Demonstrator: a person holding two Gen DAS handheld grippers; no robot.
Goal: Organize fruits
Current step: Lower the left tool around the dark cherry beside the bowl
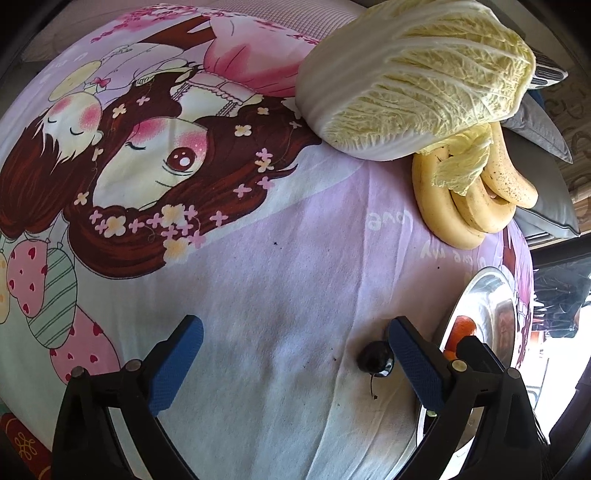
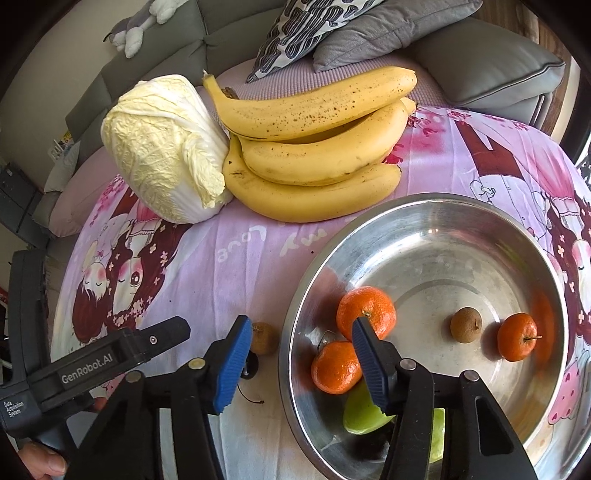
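Right wrist view shows my right gripper [image 2: 295, 363] jaws spread, straddling the steel bowl [image 2: 436, 218] rim, tangerines [image 2: 365, 312] at 12 o'clock inside; left gripper [image 1: 291, 363] gapes beside a cherry [image 1: 373, 360].

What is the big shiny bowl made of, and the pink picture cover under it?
The round silver bowl looks like polished metal, probably stainless steel: it mirrors the oranges. The pink cartoon-print cover looks like soft matte woven fabric, perhaps cotton: it wrinkles.

A grey sofa [image 2: 155, 62] curves from nine to two o'clock, carrying grey cushions [image 2: 480, 62], a patterned pillow [image 2: 295, 33] and a plush toy [image 2: 136, 26] at eleven.
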